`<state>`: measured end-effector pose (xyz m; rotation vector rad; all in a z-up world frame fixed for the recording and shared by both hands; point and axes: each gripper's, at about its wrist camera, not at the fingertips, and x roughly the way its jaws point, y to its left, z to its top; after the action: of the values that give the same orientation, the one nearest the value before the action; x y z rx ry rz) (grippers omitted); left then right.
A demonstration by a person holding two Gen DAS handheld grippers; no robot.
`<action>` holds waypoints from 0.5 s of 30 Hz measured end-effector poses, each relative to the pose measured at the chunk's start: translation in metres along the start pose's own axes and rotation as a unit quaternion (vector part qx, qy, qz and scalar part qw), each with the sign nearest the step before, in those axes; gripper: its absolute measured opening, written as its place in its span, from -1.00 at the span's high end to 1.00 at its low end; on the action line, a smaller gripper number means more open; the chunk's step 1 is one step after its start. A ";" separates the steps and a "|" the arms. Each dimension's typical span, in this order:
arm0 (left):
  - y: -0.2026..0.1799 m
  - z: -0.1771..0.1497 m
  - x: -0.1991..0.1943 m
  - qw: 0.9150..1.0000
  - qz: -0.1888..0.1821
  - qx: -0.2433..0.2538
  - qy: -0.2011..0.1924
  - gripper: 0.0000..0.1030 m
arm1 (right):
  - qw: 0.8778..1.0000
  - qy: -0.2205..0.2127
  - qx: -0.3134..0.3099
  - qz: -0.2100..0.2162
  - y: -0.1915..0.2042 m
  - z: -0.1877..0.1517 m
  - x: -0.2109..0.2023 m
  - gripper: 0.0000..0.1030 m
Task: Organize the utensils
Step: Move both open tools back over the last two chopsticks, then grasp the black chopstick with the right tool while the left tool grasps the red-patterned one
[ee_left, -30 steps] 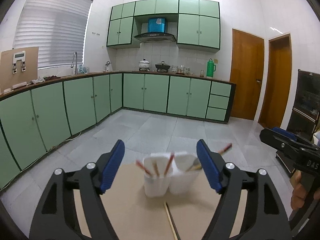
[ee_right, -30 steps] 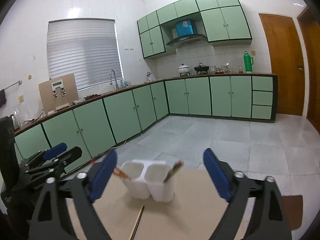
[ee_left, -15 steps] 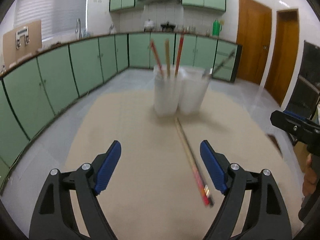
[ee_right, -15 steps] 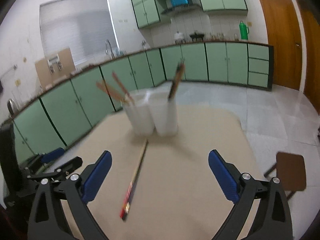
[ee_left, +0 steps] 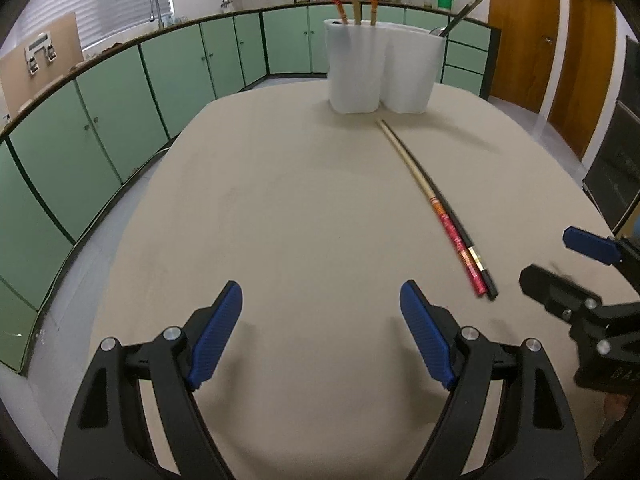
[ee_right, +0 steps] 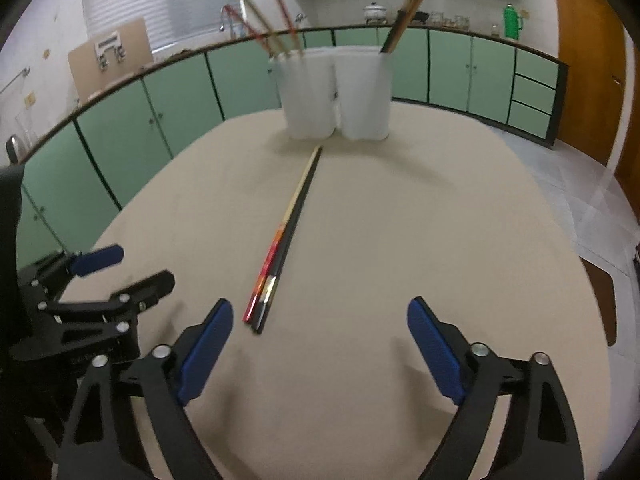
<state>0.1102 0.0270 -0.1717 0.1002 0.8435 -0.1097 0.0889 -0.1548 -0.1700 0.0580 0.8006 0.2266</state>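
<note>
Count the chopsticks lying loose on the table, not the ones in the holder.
2. The red-and-tan chopstick and the black chopstick lie touching side by side on the table, pointing toward the white holder. None appears hidden.

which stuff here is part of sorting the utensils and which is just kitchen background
Job: red chopstick and black chopstick lying on the table; white two-cup holder with chopsticks already inside.
Background: green thermos, white pot, sink tap.
</note>
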 end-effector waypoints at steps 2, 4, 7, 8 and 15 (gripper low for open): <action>0.005 -0.001 -0.001 1.000 0.003 -0.004 0.002 -0.53 | 1.000 0.007 -0.003 0.001 0.003 -0.004 0.004 -0.48; 0.007 -0.002 0.000 1.000 0.005 -0.008 0.002 -0.53 | 1.000 0.018 -0.006 0.008 0.006 -0.006 0.009 -0.33; 0.012 -0.003 -0.001 1.000 0.007 -0.013 0.002 -0.53 | 0.999 0.029 -0.009 0.015 0.010 -0.007 0.013 -0.23; 0.013 -0.002 -0.001 1.000 0.008 -0.015 0.002 -0.53 | 0.999 0.031 -0.010 0.015 0.011 -0.006 0.014 -0.21; 0.011 -0.002 -0.001 1.000 0.002 -0.020 0.003 -0.53 | 0.999 0.039 -0.019 0.001 0.016 -0.007 0.017 -0.01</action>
<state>0.1097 0.0383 -0.1720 0.0650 0.8515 -0.0892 0.0929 -0.1355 -0.1846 0.0144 0.8739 0.2470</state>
